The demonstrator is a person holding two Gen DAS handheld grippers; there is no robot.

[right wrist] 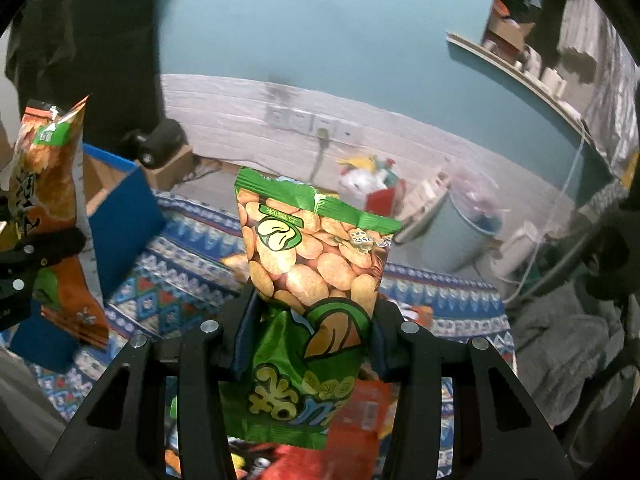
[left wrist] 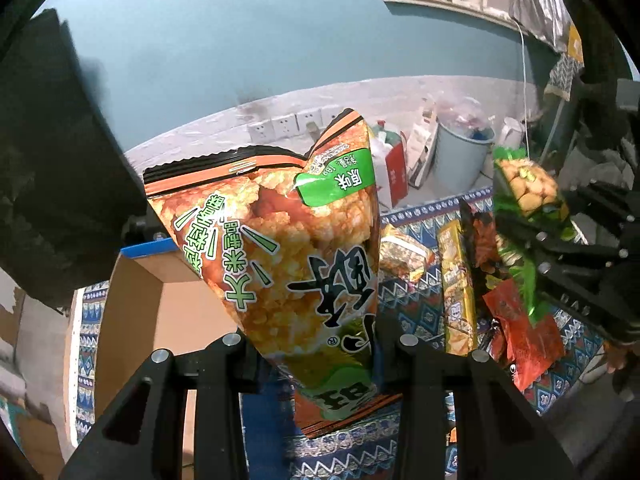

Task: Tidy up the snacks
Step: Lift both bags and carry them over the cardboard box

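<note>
Left gripper [left wrist: 316, 344]: jaws closed on orange rice-cracker bag [left wrist: 280, 248], held upright, long axis vertical, printing upside down, green Chinese lettering. Right gripper [right wrist: 308, 328]: jaws clamped on green broad-bean snack bag [right wrist: 316, 256], likewise upright. Open blue cardboard box [right wrist: 124, 216] on patterned cloth [right wrist: 188, 264]; contents unseen. Loose packets [left wrist: 460, 280] lie beside.

Each fisheye looks steeply down along its own tool, close above the patterned cloth [left wrist: 416, 304] — both face the teal wall [right wrist: 320, 32] and sockets [left wrist: 280, 126], each catching the other's tool at its edge.
</note>
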